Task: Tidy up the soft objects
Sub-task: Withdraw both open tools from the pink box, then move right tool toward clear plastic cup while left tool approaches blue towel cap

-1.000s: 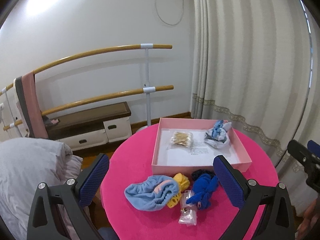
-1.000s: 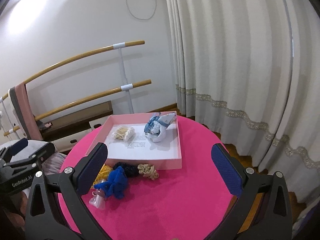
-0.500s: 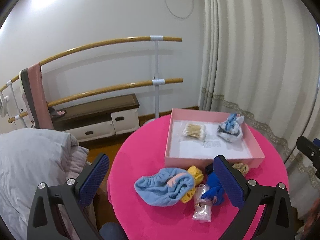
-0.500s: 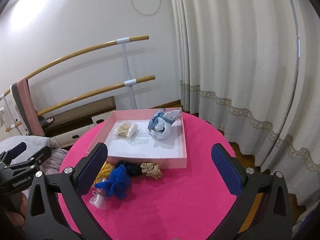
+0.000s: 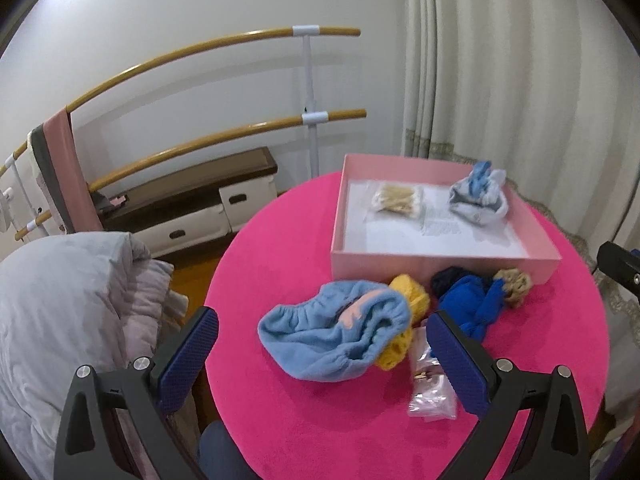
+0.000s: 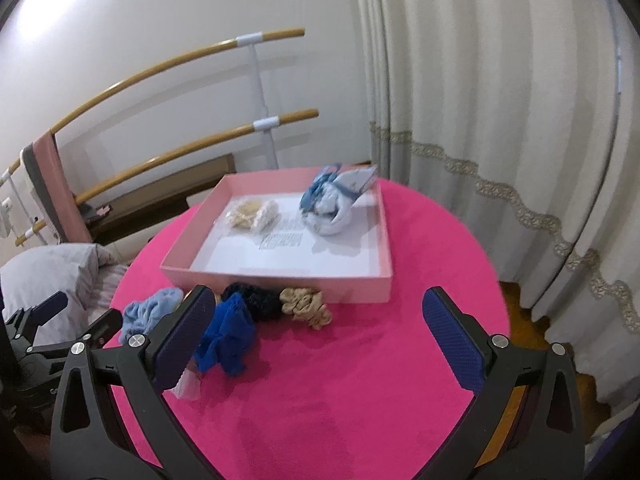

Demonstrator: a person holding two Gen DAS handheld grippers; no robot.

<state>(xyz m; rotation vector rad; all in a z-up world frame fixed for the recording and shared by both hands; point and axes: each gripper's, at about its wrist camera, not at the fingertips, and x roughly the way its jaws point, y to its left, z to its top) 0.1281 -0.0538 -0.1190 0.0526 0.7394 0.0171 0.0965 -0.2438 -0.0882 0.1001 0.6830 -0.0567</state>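
So the soft stuff is bunched on the round hot-pink table (image 5: 280, 432) right against the near wall of the shallow pink cardboard box (image 5: 440, 266): a fluffy light-blue elastic-edged cap (image 5: 332, 340) sits nearest the left gripper (image 5: 322, 354), with a yellow knitted piece (image 5: 412, 300) tucked against it, then a bright blue mesh scrunchie (image 6: 230, 334), a dark navy one (image 6: 256, 300) and a beige satin scrunchie (image 6: 306, 307) touching the box wall. A small clear plastic bag (image 5: 430, 388) lies just in front of the pile. Inside the box there's already a bagged cream-coloured bundle (image 5: 398, 200) and a white-and-blue fabric wad (image 5: 478, 200). Both tools are spread wide and carrying nothing; the right gripper (image 6: 314, 338) hangs above bare table near the beige one. I'd guess the next pick is the blue cap for the left side. Best bet is to come down over the thick bunched middle, pinch deep so the fabric doesn't slip, and lift cleanly so the yellow piece doesn't drag along.
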